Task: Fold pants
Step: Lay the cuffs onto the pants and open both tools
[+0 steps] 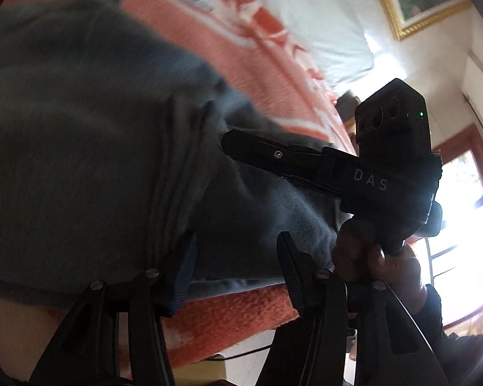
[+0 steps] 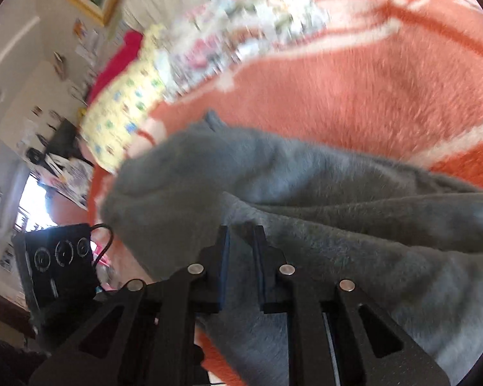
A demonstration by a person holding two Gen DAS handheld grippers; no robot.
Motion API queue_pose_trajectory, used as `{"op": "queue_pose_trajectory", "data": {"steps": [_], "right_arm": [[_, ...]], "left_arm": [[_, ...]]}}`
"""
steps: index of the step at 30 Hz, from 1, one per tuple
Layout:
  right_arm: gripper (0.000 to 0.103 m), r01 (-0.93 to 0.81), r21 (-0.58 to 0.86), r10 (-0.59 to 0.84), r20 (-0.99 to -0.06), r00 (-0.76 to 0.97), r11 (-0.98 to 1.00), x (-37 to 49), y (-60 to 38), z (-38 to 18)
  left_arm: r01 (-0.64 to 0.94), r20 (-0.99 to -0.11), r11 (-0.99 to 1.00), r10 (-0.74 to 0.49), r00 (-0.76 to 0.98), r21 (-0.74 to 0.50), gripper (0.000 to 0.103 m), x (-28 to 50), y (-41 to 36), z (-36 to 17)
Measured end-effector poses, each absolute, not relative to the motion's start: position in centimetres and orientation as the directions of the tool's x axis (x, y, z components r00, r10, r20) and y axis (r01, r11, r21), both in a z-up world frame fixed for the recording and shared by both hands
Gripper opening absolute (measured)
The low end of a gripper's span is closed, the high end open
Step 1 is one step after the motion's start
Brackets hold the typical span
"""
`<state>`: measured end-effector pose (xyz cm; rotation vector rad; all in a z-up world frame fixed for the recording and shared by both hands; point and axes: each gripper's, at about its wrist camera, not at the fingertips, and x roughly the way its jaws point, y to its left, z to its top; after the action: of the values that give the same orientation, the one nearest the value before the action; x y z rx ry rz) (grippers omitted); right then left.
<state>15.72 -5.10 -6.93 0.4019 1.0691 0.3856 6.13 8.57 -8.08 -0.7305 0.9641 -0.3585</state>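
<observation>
- On the orange blanket (image 2: 354,96) that covers the bed, the grey pants (image 1: 90,122) lie bunched in thick folds.
- At the pants' near edge, the left claw (image 1: 238,263) stands with its fingers apart, one finger against the fabric, nothing clamped.
- Right of that, the right claw (image 2: 241,247) has its fingers drawn close together on a fold of the pants, pinching the cloth.
- Beyond the pants, flowered bedding (image 2: 241,22) is blurred.
</observation>
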Motion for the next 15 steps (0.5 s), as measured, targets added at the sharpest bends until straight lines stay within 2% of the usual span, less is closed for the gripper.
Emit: {"op": "queue_pose_trajectory", "data": {"steps": [2, 4, 7, 11, 15], "right_arm": [[0.016, -0.09, 0.486, 0.48, -0.783, 0.396, 0.869, 16.2, -4.8, -8.1], [0.016, -0.106, 0.499, 0.495, -0.766, 0.409, 0.86, 16.2, -4.6, -7.5], [0.016, -0.152, 0.493, 0.505, -0.743, 0.439, 0.857, 16.0, -3.8, -5.6], [0.016, -0.197, 0.479, 0.514, -0.737, 0.44, 0.855, 16.6, -2.2, -4.0], [0.016, -0.245, 0.471, 0.531, -0.74, 0.414, 0.847, 17.4, 0.3, -3.6]], "left_arm": [[-0.047, -0.584, 0.676, -0.596, 0.552, -0.735, 0.048, 5.5, 9.4, -8.2], [-0.051, -0.562, 0.666, -0.584, 0.586, -0.744, 0.049, 4.4, 10.4, -7.4], [-0.105, -0.569, 0.683, -0.503, 0.65, -0.723, 0.059, 2.4, 12.4, -6.4], [-0.193, -0.548, 0.627, -0.44, 0.711, -0.755, 0.059, -0.5, 16.0, -6.1], [-0.294, -0.569, 0.6, -0.337, 0.75, -0.744, 0.06, -4.0, 20.0, -6.0]]}}
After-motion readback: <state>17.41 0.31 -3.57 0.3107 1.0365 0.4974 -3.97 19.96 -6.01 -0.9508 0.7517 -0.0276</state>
